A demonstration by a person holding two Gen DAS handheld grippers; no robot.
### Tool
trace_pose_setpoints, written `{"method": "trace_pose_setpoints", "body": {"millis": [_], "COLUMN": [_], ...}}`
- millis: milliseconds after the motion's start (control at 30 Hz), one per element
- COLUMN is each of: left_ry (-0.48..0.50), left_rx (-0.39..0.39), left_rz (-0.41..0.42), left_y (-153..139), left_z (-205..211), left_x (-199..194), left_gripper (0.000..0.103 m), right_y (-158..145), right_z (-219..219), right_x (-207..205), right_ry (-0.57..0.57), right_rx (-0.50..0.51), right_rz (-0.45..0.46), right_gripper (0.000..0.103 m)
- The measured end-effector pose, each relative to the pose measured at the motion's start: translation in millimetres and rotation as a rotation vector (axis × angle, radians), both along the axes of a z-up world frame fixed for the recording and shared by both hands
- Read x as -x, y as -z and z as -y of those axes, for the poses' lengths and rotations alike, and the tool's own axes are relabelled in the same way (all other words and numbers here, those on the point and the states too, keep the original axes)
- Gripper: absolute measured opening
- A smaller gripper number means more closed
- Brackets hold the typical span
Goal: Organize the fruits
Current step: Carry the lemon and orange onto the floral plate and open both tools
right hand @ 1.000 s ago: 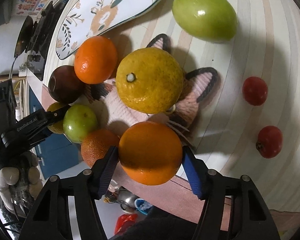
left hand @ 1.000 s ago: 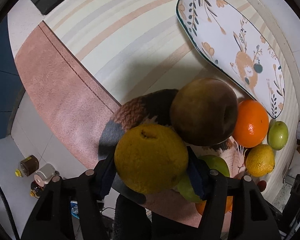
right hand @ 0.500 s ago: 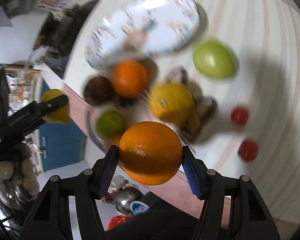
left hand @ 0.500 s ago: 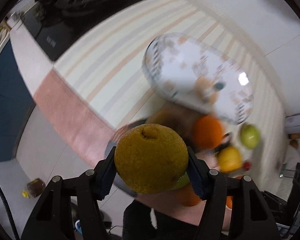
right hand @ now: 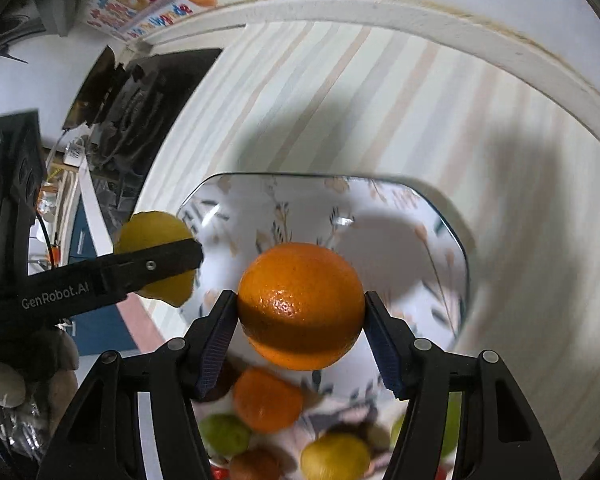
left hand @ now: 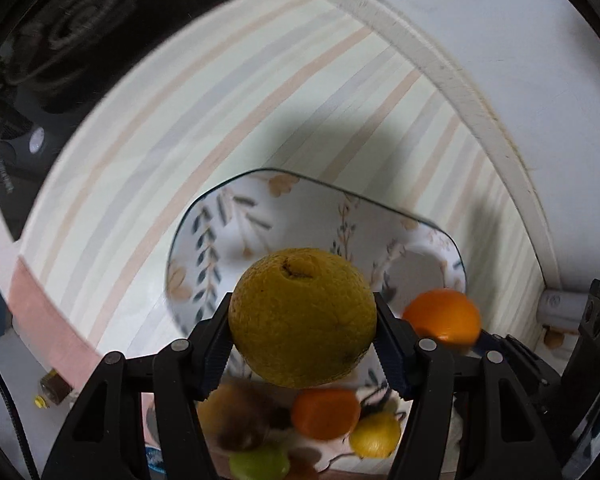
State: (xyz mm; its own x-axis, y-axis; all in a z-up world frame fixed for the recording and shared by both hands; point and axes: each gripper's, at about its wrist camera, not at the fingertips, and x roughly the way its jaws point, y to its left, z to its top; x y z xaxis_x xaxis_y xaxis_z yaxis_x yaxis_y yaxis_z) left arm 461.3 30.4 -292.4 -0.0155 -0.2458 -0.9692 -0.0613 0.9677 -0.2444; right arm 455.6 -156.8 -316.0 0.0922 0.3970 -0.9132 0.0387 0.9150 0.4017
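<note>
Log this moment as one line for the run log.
left gripper: shut on yellow citrus | right gripper: shut on orange | both above floral plate | plate: empty

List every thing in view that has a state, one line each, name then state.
Left gripper: shut on the yellow citrus, held over the plate.
Yellow citrus: gripped, off the table.
Right gripper: shut on the orange, over the plate.
Orange: gripped, off the table.
Plate: nothing lying on it yet.
Loose fruit: lying on the table near the plate, blurred.
</note>
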Motion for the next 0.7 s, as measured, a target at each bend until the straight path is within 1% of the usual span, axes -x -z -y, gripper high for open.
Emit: {"method": "trace_pose_setpoints", "body": {"millis": [67,167,267,400,567,700], "left_ry": [-0.001,-0.008,-0.012,-0.006,0.016,0.012], "left_rx": [0.007,0.015,0.024,0.018,-0.015,-0.027], "left_rz": [-0.036,-0.081,-0.105,-0.121,-0.137,-0.160], "left_y": [12.9,24.6,31.9,36.6,42.8,48.8], "left_z": [2.8,5.9,7.2,11.7,19.8,24.3], "left_x": [-13.4,-24.3,-29.4,-33.5,-31.5,-30.1], "left_gripper": [0.061,0.061,0.061,0.061,0.061,0.061], "right_y": [13.1,26.6,29.3,31.5,27.7,26.0], "right_z": [-7.4,-7.0,-4.5,2.3,8.6,19.0], "right_x": [-7.3,-15.3,-20.1,-24.1,-17.5,-11.1], "right_ry": [-0.012,-0.025,-0.033,-0.043,-0.041,-0.030], "right_rx": [0.010,0.016,0.019,0.019,0.001,-0.008], "right_rz": [-0.012,-0.034,-0.038,-0.045,-0.068,-0.093], "right_gripper": [0.065,0.065,0.065,0.066,0.067,0.067]}}
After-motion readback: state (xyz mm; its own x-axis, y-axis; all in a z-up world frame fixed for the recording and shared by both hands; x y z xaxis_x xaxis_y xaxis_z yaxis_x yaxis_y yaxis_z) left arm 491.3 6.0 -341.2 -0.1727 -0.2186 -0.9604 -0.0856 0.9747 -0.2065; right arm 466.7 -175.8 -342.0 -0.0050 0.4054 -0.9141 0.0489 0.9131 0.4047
